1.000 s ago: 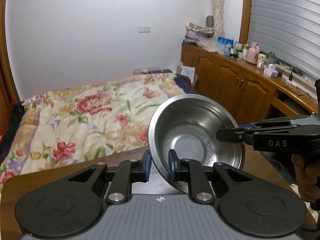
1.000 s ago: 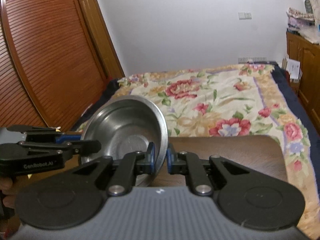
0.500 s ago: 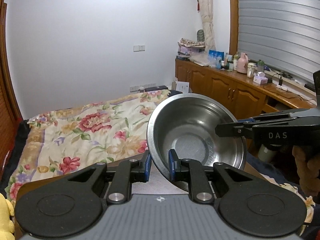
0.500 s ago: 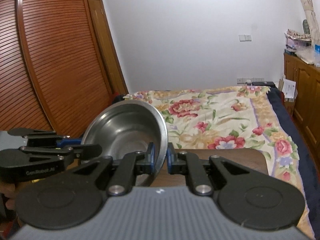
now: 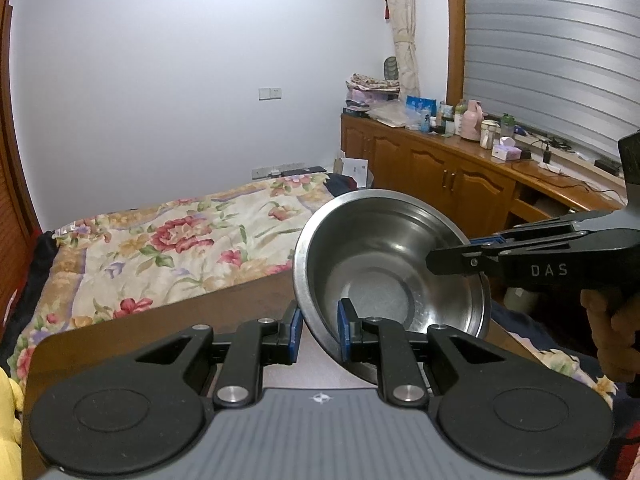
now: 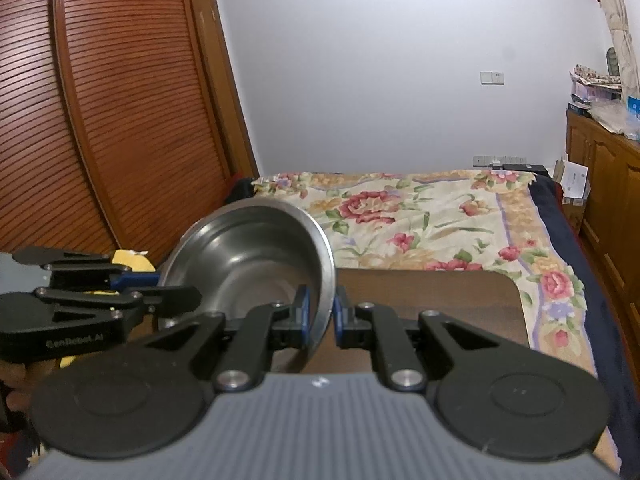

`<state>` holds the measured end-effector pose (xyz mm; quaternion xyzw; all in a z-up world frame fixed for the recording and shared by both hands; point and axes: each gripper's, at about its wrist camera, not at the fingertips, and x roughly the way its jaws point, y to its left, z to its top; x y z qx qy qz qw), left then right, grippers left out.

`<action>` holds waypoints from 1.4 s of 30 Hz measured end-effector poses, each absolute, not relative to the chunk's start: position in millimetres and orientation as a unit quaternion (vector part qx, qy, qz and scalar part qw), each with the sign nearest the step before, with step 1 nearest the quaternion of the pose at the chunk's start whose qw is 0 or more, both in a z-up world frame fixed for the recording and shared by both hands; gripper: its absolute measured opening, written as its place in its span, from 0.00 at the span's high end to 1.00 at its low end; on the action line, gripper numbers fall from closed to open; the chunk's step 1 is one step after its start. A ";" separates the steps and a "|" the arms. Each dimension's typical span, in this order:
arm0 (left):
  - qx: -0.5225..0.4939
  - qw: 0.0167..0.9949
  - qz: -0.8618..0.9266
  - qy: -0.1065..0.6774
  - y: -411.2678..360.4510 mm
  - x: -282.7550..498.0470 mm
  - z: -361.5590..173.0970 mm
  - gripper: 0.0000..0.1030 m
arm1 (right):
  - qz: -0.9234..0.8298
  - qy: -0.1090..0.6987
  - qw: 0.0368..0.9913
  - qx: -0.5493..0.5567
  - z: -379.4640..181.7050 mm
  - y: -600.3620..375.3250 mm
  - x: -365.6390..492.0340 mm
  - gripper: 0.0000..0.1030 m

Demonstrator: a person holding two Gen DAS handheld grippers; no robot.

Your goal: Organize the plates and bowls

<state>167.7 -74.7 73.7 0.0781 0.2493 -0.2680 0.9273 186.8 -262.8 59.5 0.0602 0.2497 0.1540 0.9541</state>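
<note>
Fingers [image 5: 345,330] of both grippers clamp bowl [image 5: 384,264] rim.

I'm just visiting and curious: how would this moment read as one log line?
steel bowl: lifted, tilted | left claw: shut on rim | right claw: shut on opposite rim | below: wooden table

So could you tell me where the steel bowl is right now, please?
The steel bowl is held tilted above the wooden table, its rim clamped on opposite sides by the left gripper and right gripper.
</note>
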 end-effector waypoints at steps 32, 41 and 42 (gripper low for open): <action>0.073 0.906 -0.280 0.309 -69.2 105.4 -6.5 0.80 | 0.164 0.293 0.937 0.091 -8.4 -255.9 126.3 0.87; 0.064 0.904 -0.275 0.322 -63.4 99.3 -20.1 0.80 | 0.161 0.288 0.942 0.069 -16.9 -249.4 116.9 0.87; 0.063 0.904 -0.274 0.323 -63.4 99.5 -21.1 0.80 | 0.161 0.289 0.941 0.069 -18.3 -249.1 116.9 0.87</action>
